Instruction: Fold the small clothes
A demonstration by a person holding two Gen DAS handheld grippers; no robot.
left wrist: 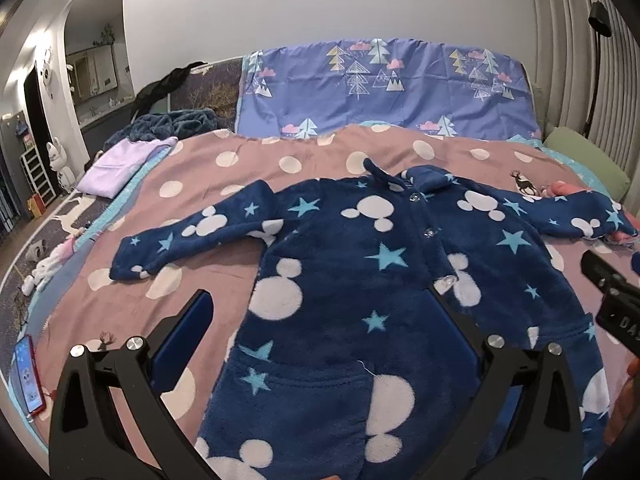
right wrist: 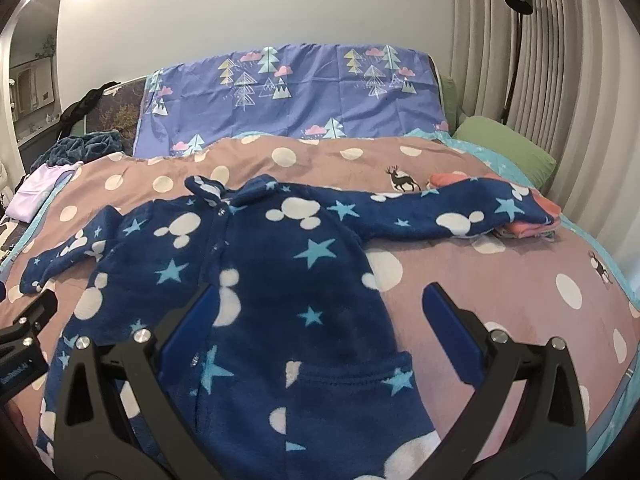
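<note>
Navy fleece jacket [left wrist: 360,280] (no legible label)

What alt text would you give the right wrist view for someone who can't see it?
A navy fleece jacket with white mouse heads and blue stars lies spread flat, buttoned, on a pink polka-dot bedspread. The open right gripper hovers over its lower half. One sleeve reaches a pink folded pile.

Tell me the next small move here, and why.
Probably bring the right tool to the jacket's right sleeve and fold it inward: the jacket lies flat and buttoned, both sleeves spread, that cuff rests on pink clothes, and both tools are open.
</note>
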